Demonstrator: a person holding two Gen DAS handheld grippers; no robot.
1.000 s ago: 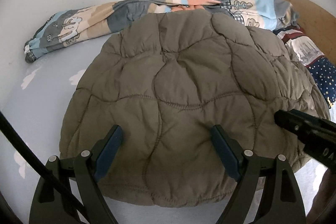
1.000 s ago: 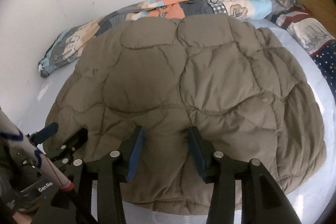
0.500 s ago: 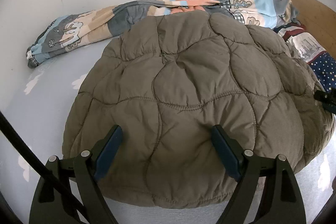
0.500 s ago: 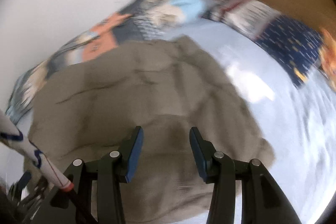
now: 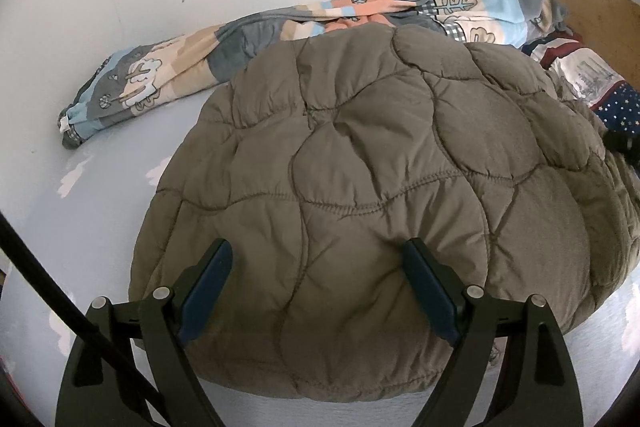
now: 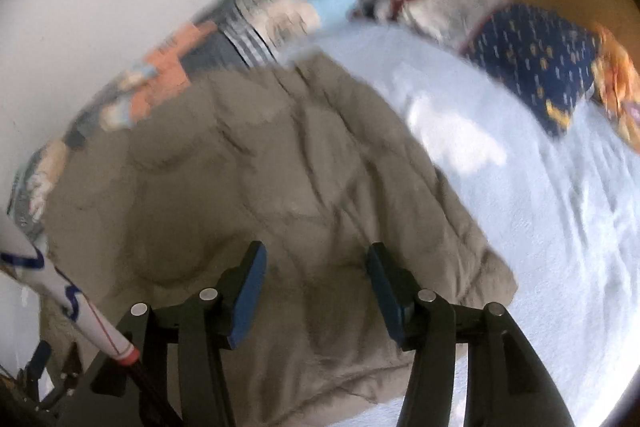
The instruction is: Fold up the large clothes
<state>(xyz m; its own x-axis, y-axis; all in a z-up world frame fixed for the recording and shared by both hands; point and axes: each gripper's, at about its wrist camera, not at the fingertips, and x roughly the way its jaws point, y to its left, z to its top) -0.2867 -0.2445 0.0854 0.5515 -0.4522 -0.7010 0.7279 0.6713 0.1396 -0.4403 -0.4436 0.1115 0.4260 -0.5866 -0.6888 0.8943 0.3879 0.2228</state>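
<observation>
A: Is the right gripper (image 6: 314,287) letting go?
B: Yes, its jaws are widening, empty, swinging over the jacket's (image 6: 248,195) right edge.
A: And the left gripper (image 5: 316,287)?
B: Hovering spread, empty, jacket beneath; the next fold is probably coming.

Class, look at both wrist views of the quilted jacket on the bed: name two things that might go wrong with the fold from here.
1. Both the left gripper and the right gripper hang open over the puffy jacket, the right one's jaws having just been opening; unheld, the padded layers may spring apart.
2. The jacket's far edge lies against the patterned quilt, so another fold may snag or drag it.
</observation>
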